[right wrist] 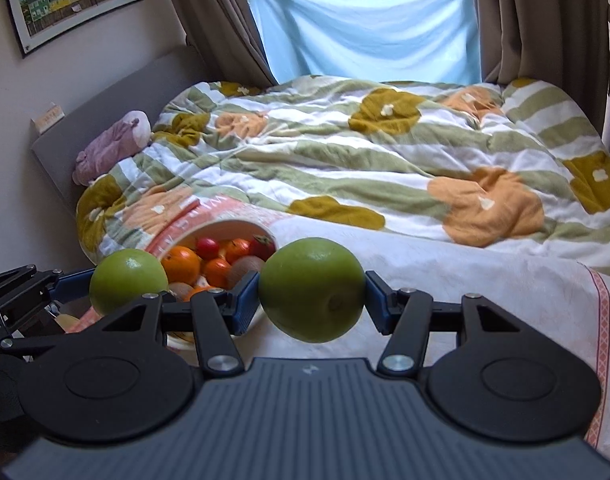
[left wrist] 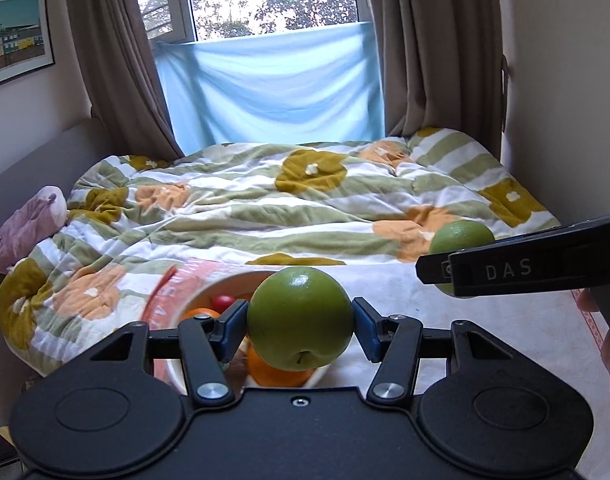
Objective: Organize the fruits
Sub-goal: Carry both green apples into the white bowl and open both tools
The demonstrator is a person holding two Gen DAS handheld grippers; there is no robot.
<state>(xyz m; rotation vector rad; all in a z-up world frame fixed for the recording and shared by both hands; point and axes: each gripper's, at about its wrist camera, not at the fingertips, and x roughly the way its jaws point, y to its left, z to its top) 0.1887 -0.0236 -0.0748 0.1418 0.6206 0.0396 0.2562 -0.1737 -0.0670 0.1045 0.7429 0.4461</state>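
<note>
left gripper (left wrist: 300,322) clamped on green apple (left wrist: 300,318), held over fruit bowl (right wrist: 221,226) w/ oranges (right wrist: 181,264). right gripper (right wrist: 311,294) clamped on 2nd green apple (right wrist: 312,289), above white cloth (right wrist: 485,280) on bed.

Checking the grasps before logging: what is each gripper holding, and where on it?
Left gripper: green apple, jaws on its opposite sides. Right gripper: second green apple, gripped likewise at its sides.

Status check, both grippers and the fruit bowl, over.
Left gripper shut on green apple. Right gripper shut on second apple. Bowl holds fruit. Nothing blocking.
</note>
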